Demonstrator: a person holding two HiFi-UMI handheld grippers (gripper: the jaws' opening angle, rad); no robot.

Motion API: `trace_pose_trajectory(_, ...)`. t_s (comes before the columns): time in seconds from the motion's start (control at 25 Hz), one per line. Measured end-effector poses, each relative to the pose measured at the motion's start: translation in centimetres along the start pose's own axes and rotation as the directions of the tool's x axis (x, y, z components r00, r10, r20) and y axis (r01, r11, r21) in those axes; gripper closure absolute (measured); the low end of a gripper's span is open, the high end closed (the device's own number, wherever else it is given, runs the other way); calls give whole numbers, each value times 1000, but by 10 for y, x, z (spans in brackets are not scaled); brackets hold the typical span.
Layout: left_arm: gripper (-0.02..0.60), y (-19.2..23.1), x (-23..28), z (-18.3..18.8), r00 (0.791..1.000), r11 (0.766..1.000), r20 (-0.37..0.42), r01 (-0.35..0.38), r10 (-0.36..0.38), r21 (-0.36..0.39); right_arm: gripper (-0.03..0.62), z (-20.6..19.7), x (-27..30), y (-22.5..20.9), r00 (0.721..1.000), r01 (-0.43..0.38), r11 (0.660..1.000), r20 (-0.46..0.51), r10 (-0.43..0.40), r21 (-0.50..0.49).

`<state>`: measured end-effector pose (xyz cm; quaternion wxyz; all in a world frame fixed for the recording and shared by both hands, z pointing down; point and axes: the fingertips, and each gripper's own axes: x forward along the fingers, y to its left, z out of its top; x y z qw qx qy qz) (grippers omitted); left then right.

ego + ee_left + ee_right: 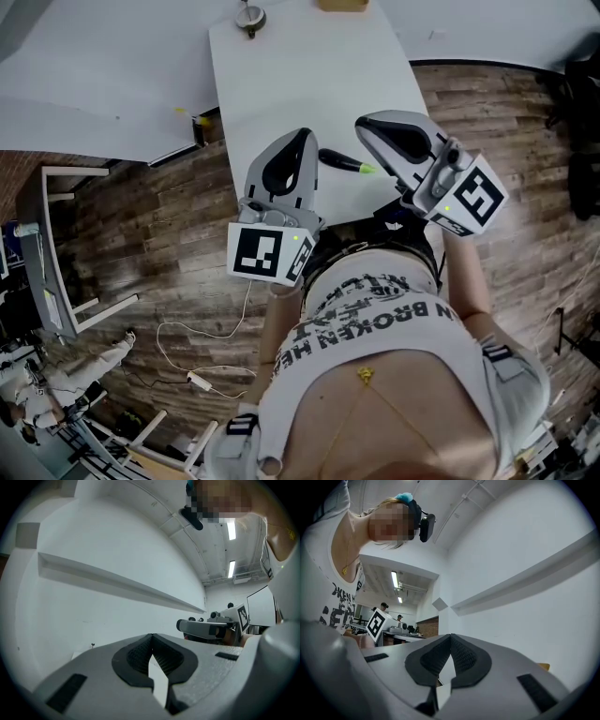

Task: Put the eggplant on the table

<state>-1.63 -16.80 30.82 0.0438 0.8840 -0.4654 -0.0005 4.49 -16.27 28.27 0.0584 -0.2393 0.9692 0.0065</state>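
Observation:
A dark eggplant [339, 160] with a green stem end lies on the white table [281, 75], close to its near edge. It sits between my two grippers, and its stem end runs under the right one. My left gripper [302, 137] hovers just left of the eggplant, jaws shut with nothing in them [151, 637]. My right gripper [364, 125] is held just right of and above the eggplant, also shut and empty [450, 637]. Both point level toward the far wall. Neither gripper view shows the eggplant.
A small round object [249, 17] and a tan item [342, 5] sit at the table's far end. A yellow-black piece [199, 127] is at the table's left edge. On the wood floor lie a white cable [187, 347] and a white frame [56, 253].

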Motion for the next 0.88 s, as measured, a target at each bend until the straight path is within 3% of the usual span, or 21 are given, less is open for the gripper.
trace_pose_trajectory(0.88,575,0,-1,-8,1000,1000,-25,2,-2,-8,586,-5,-1,-3,1000,5,1000,-28,-5,1)
